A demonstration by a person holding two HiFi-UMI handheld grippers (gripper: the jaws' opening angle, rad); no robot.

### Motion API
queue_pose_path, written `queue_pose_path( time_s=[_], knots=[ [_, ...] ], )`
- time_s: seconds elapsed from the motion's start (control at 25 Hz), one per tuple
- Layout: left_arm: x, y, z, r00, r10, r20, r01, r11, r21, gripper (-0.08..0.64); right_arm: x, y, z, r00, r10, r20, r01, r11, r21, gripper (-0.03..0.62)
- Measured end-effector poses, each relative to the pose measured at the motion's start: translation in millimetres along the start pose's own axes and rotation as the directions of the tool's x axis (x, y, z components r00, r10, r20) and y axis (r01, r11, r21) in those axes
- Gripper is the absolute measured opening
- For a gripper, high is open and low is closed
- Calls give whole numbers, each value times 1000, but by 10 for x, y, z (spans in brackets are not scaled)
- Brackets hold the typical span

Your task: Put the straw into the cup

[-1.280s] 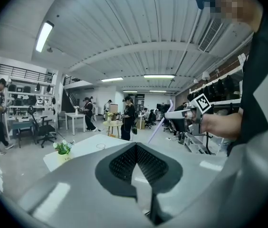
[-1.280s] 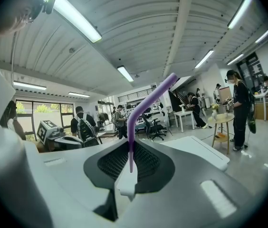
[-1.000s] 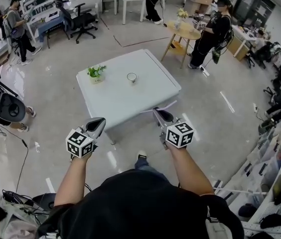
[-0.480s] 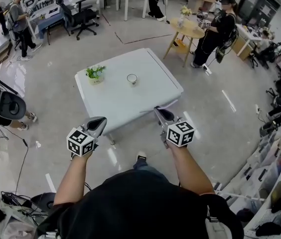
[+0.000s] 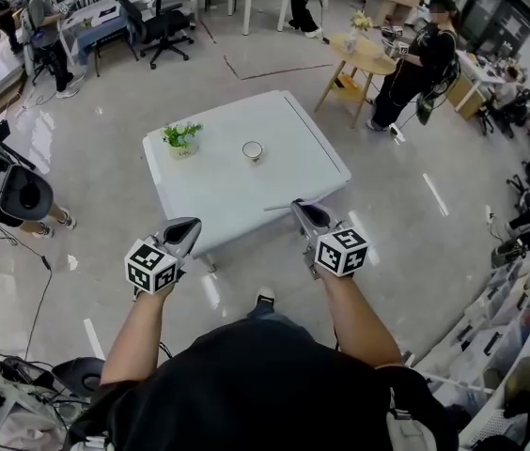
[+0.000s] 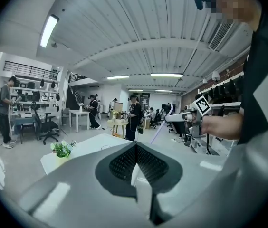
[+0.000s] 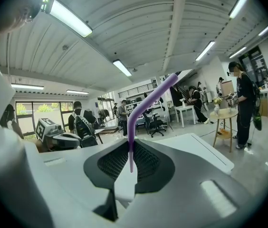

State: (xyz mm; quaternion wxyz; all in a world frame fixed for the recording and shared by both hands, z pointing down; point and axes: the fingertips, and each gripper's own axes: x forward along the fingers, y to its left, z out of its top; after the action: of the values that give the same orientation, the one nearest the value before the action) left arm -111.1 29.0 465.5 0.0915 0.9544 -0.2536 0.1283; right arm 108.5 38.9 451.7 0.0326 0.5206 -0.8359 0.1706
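Straw (image 7: 146, 99) rises from my right gripper (image 7: 130, 144), whose jaws pinch its end. My left gripper (image 6: 136, 148) has its jaws pressed together, empty. Cup (image 5: 252, 149) stands mid tabletop (image 5: 209, 191), well apart.

No readable words, numbers or brands anywhere. Only letterless black-and-white square patterns on the white cube (image 5: 150, 268) of the left tool (image 5: 183, 230) and that of the right tool (image 5: 304, 212).

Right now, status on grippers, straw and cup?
Right gripper shut on straw. Left gripper shut, empty. Cup on table, ahead, untouched. Plant stands apart from cup.
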Motion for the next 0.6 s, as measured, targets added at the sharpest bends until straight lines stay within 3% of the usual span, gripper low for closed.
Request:
queue_pose_path(
  time_s=[0.6],
  knots=[
    [376,235,-25,1000,12,-18,-13,1000,-23,0,268,-384,-8,1000,7,-18,-6,1000,16,63]
  ],
)
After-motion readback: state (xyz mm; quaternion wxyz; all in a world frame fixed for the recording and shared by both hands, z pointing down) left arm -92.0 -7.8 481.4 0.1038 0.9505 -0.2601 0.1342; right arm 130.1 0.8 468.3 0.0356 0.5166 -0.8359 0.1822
